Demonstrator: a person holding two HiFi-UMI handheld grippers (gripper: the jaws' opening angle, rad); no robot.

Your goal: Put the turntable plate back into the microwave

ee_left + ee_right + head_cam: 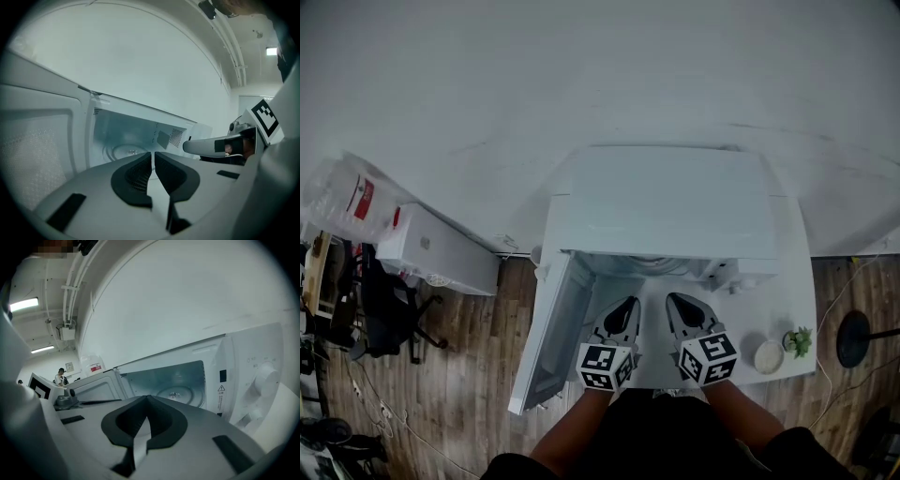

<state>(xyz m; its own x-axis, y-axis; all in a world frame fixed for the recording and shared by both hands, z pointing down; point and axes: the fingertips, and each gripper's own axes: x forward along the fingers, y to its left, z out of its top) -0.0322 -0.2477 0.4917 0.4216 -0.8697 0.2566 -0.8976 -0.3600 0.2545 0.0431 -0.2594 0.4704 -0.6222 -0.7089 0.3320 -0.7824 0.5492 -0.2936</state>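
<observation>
Only the two gripper views look into the open microwave [670,202], where the single turntable plate [176,393] lies flat on the cavity floor. The head view hides it under the oven's top but shows one door [551,328] swung left, one small white bowl [768,355] and one potted plant [798,341]. The two tongs, left gripper [153,153] and right gripper [147,398], are clenched on nothing, just outside the opening, apart from the plate.

sign: warning triangle label [221,389] on microwave [253,371] front | its print: unreadable | other text: none legible
</observation>
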